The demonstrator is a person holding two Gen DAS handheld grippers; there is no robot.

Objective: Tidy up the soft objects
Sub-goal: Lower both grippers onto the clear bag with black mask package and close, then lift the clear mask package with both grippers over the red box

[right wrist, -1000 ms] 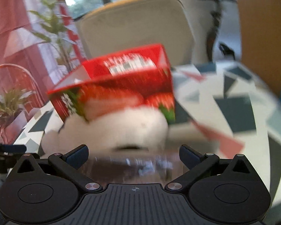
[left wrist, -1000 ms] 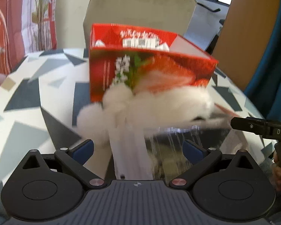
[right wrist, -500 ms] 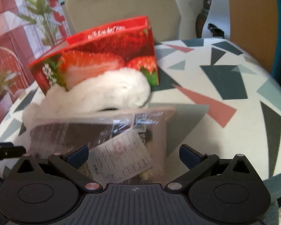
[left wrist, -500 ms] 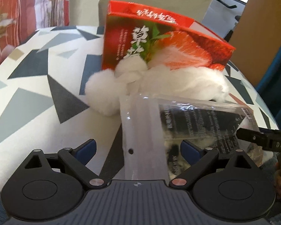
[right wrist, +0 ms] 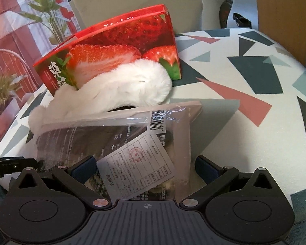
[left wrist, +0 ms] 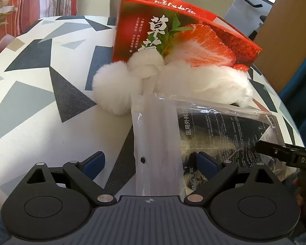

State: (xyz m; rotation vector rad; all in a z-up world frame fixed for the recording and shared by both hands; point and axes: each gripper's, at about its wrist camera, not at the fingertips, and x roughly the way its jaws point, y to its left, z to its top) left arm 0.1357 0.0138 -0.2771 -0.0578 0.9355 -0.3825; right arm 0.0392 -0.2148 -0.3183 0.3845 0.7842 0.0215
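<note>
A clear plastic bag of dark masks [left wrist: 220, 134] lies on the patterned table, with a white paper slip [right wrist: 136, 165] on it in the right wrist view. A white fluffy piece [left wrist: 193, 81] with pom-poms lies between the bag and a red strawberry box [left wrist: 173, 34]; it also shows in the right wrist view [right wrist: 120, 89] in front of the box [right wrist: 116, 47]. My left gripper [left wrist: 151, 163] is open, its jaws on either side of the bag's near end. My right gripper [right wrist: 145, 165] is open too, straddling the bag [right wrist: 112, 134] from the other side.
The round table [left wrist: 40, 81] has a white top with grey, blue and pink triangles and its edge curves close on both sides. A beige chair [right wrist: 136, 0] stands behind the box. A plant [right wrist: 49, 16] and a red curtain are at the left.
Both grippers have come down and closer to the table edge. The bag now lies flat between both sets of jaws and the view has steadied.
</note>
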